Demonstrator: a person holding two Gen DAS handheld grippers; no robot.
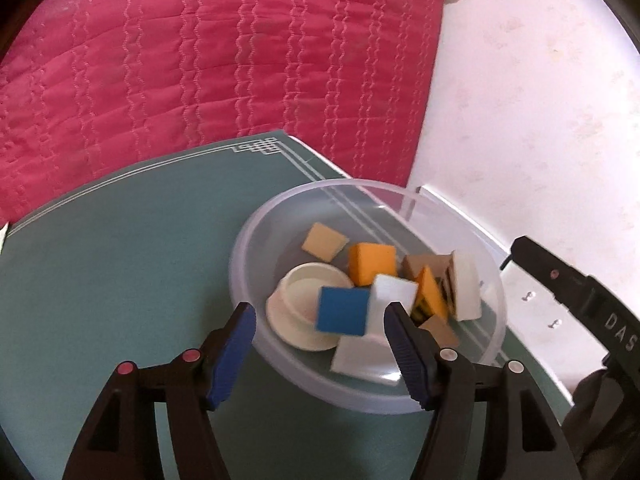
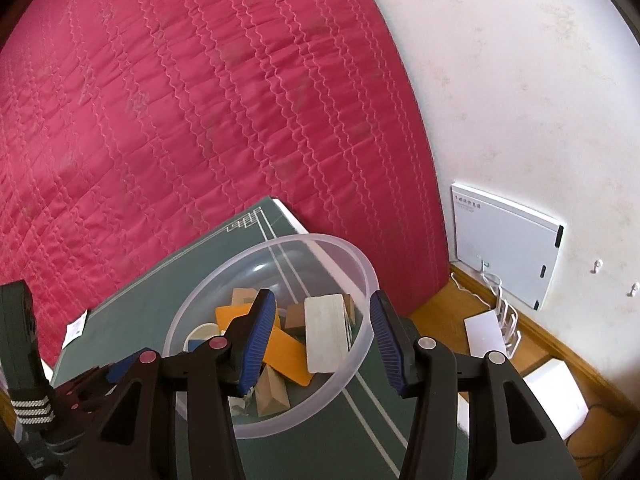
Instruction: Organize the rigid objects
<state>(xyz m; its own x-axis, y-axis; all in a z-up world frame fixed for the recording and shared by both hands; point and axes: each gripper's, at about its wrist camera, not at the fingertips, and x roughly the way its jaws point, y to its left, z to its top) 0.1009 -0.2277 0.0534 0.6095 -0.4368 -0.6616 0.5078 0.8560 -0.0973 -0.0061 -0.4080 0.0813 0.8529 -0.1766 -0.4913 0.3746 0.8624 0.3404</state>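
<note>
A clear plastic bowl (image 1: 256,236) sits on a green board (image 1: 120,264) and holds several blocks: a blue one (image 1: 343,311), orange ones (image 1: 370,262), white ones (image 1: 466,284), tan ones (image 1: 324,241), and a cream round lid (image 1: 308,308). My left gripper (image 1: 320,320) is open and empty, just above the bowl's near side. In the right wrist view the bowl (image 2: 360,268) lies under my right gripper (image 2: 322,312), which is open and empty over a white block (image 2: 326,332) and an orange block (image 2: 286,354).
A red quilted bedspread (image 1: 200,60) lies behind the board. A white wall (image 2: 520,80) is at the right with a white flat device (image 2: 508,244), cables and white boxes (image 2: 556,396) on a wooden floor. The other gripper's body (image 1: 580,300) shows at the right.
</note>
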